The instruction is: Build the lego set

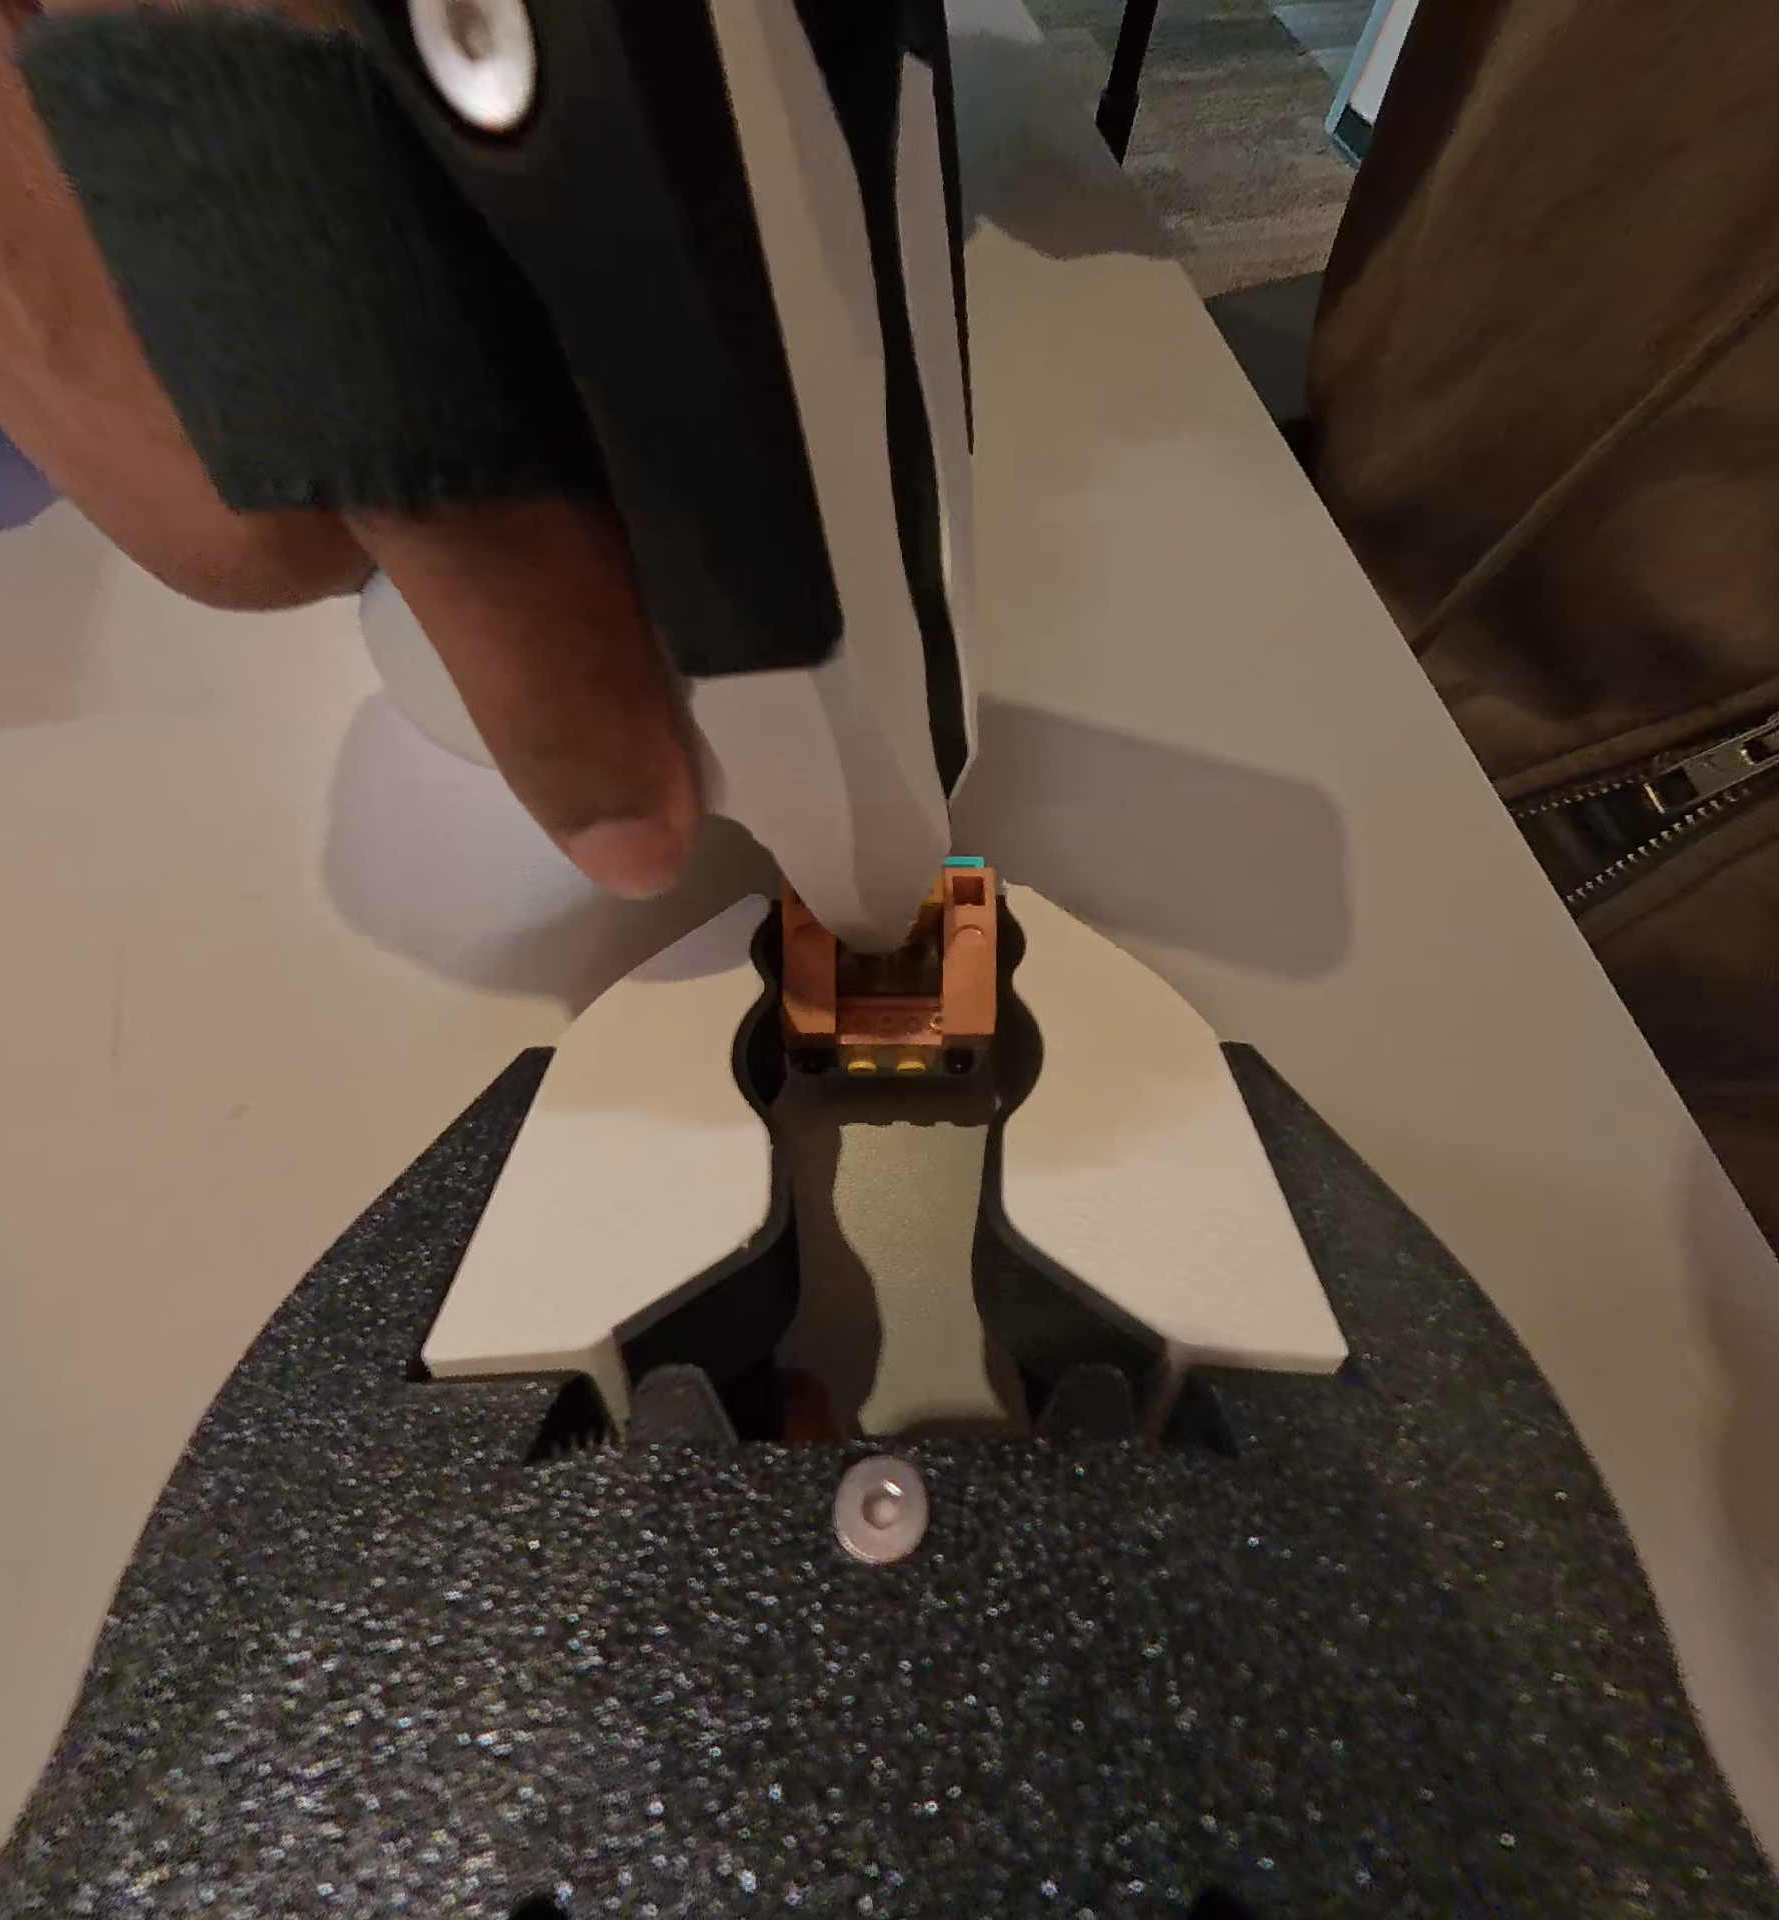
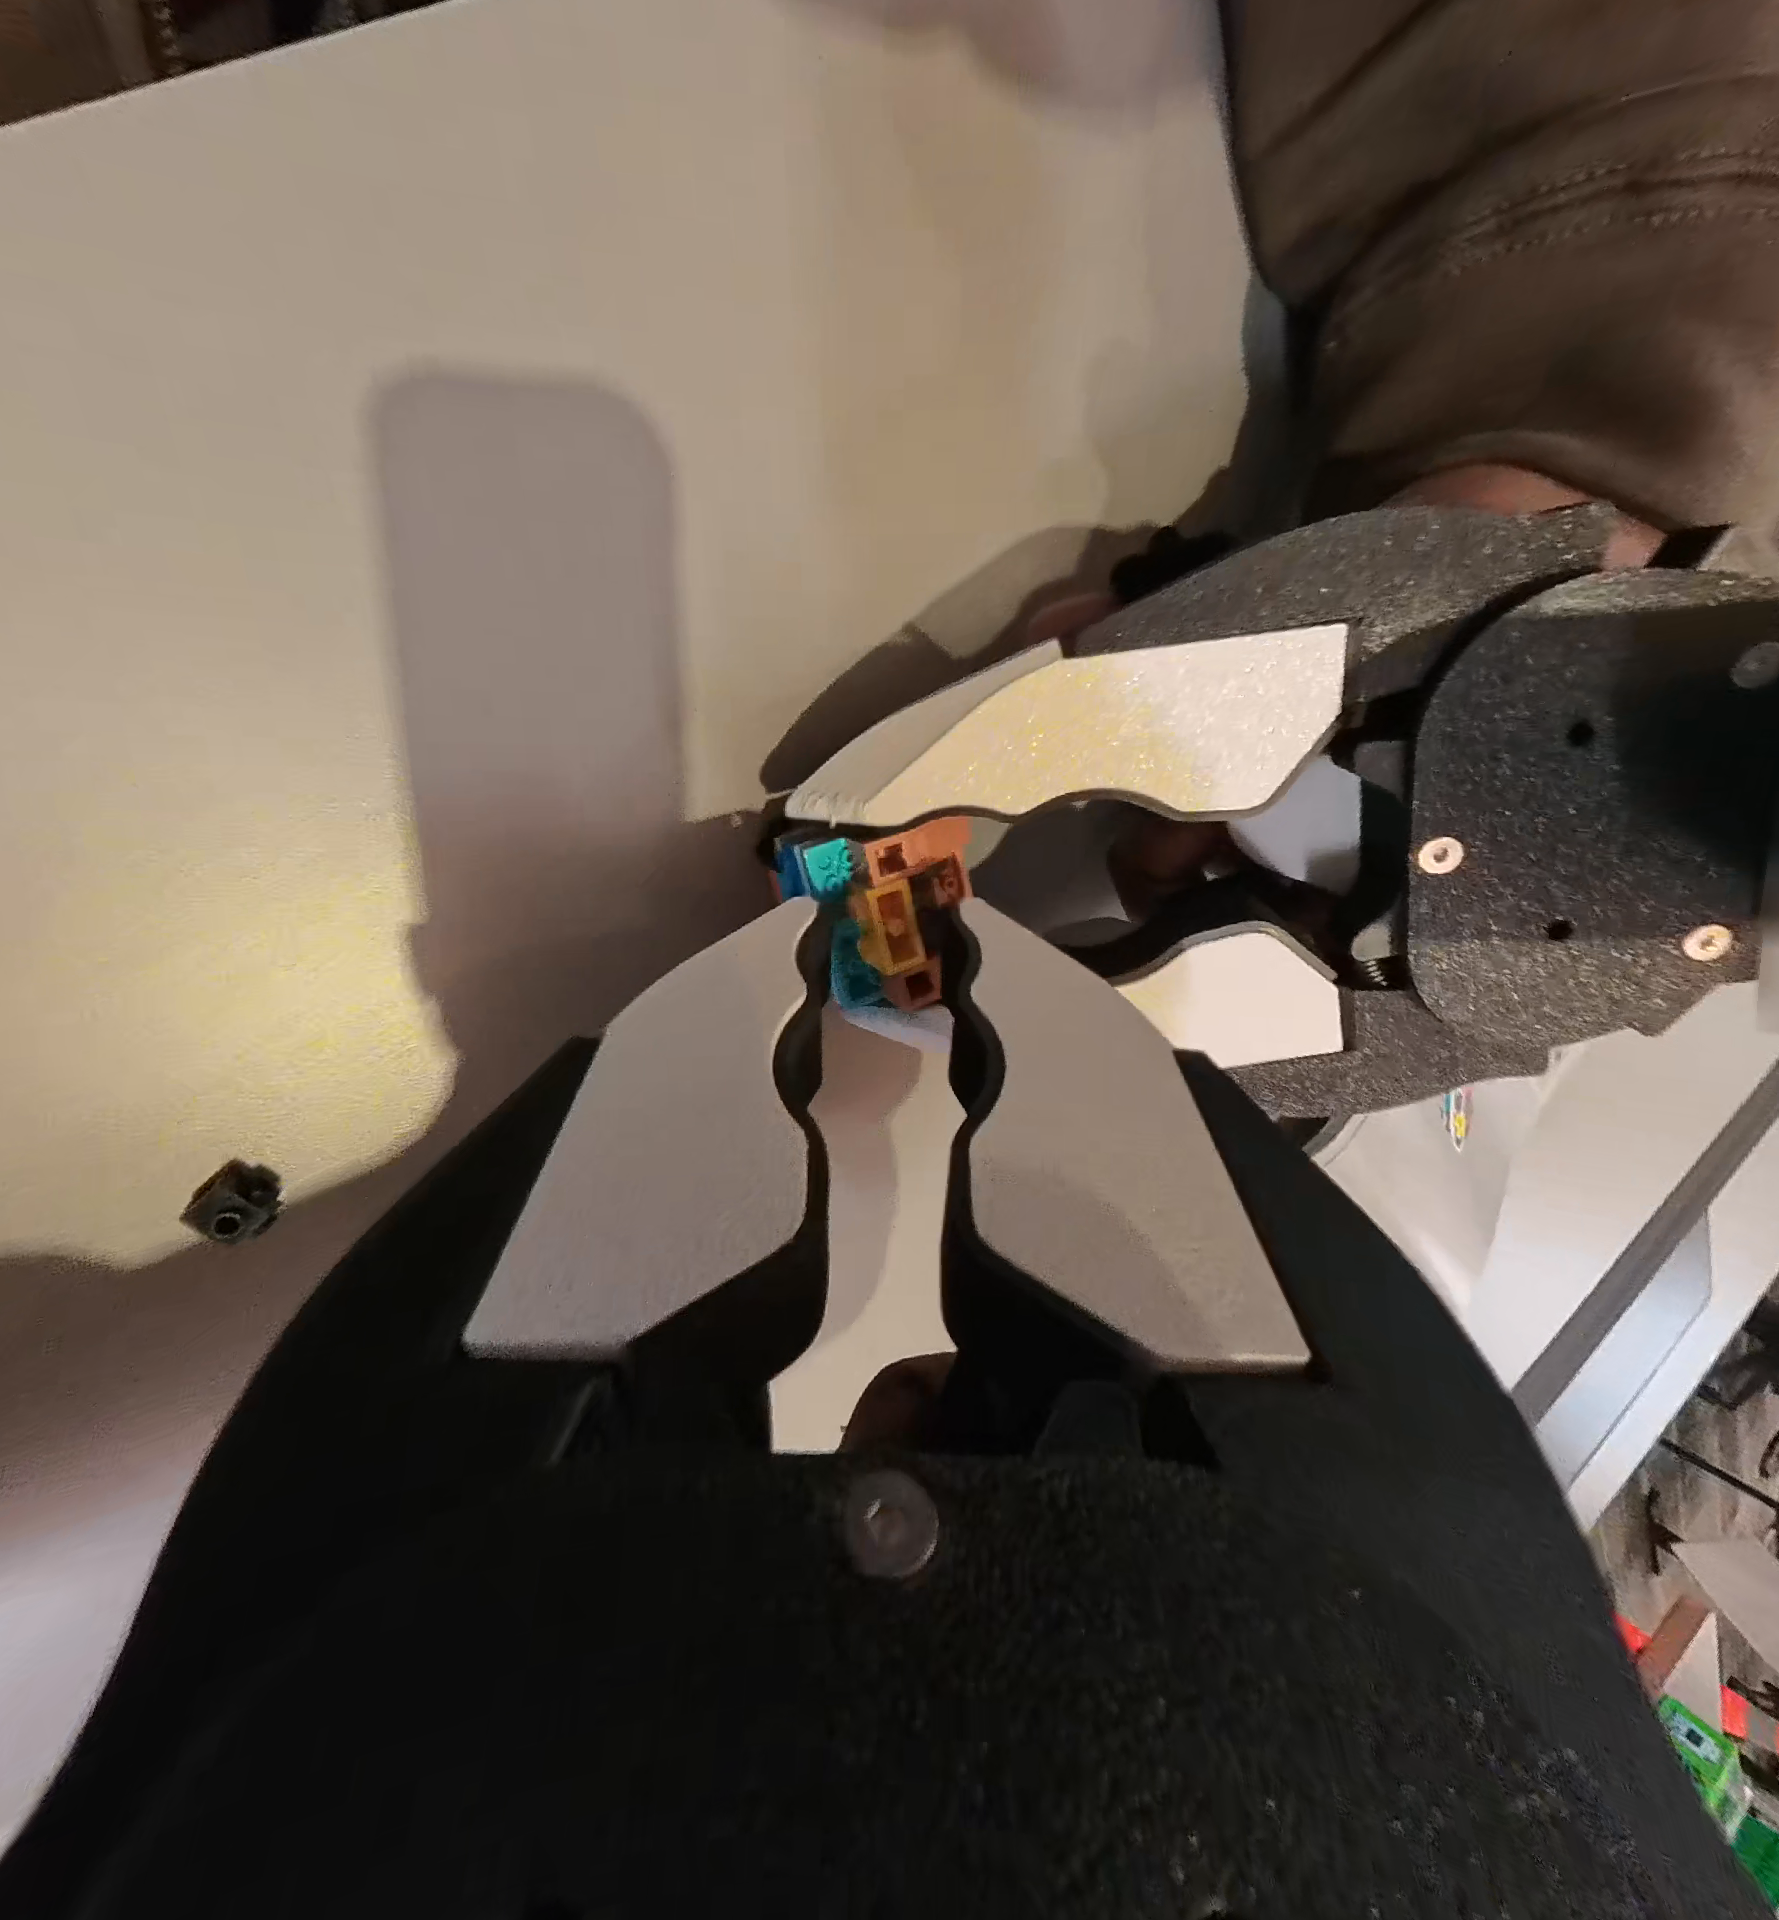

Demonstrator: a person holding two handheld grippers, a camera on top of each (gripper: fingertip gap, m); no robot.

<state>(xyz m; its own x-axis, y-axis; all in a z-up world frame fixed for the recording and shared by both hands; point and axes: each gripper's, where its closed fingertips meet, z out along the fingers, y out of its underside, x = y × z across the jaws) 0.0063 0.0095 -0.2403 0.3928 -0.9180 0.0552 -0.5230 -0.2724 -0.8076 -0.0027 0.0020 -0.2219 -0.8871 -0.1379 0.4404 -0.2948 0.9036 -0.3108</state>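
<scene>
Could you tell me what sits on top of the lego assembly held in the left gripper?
The right gripper presses its tips down into the brown lego assembly, which the left gripper clamps. Those tips hide whatever piece lies under them.

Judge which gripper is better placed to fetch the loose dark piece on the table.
Probably the right gripper. The dark piece lies on the table to its left, and it only tips onto the lego build. The left gripper clamps the build from both sides, carrying it.

No legible text; colourful boxes [image 2: 1737, 1766] bottom right prob. carry print, too blurred.
</scene>
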